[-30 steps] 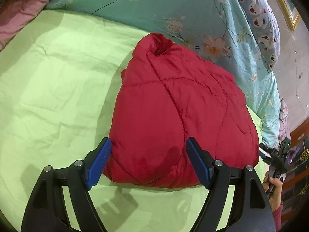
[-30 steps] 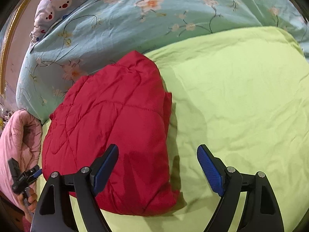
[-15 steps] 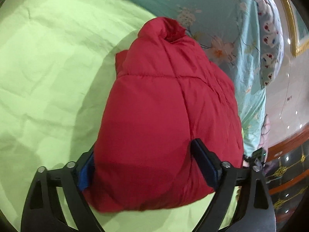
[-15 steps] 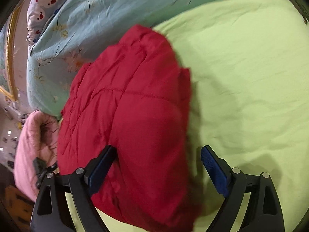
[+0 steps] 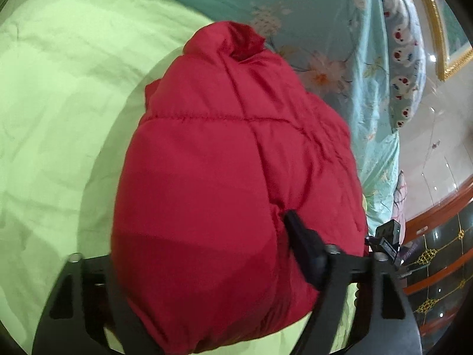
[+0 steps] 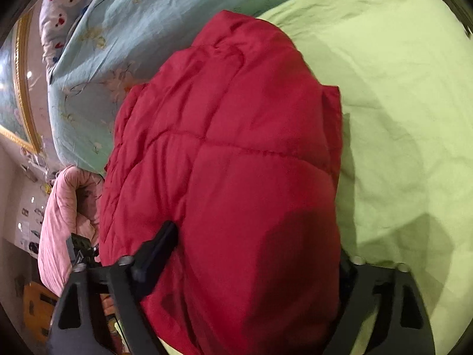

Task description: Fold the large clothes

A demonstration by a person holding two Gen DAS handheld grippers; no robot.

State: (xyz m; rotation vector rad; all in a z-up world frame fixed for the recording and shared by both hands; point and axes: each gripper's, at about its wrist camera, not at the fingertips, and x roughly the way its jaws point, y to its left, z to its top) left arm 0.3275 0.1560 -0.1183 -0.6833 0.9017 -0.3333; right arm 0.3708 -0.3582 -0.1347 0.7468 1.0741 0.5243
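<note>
We see a folded red puffer jacket (image 5: 236, 177) lying on a light green sheet (image 5: 59, 118), filling the centre of both frames. In the left wrist view its long axis runs from the bottom centre up toward the upper middle, leaning slightly right; the narrow bunched end, with a small opening, points at the top centre, and the broad end sits at the bottom between the jaws. In the right wrist view the jacket (image 6: 236, 177) runs the same way, bottom centre to top centre, narrow end up, on the sheet (image 6: 399, 103).

Left gripper (image 5: 204, 254): jaws closing, with the broad end of the jacket between them. The right finger digs into the fabric; the left finger is hidden behind the bulge.

Right gripper (image 6: 257, 245): jaws closing too, the near right edge of the jacket between them. The left finger presses a dent in the padding; the right finger is mostly covered by fabric.

A teal floral quilt (image 5: 325, 14) lies past the narrow end, top of frame. A pink blanket (image 6: 65, 207) sits at the left edge of the right wrist view.
</note>
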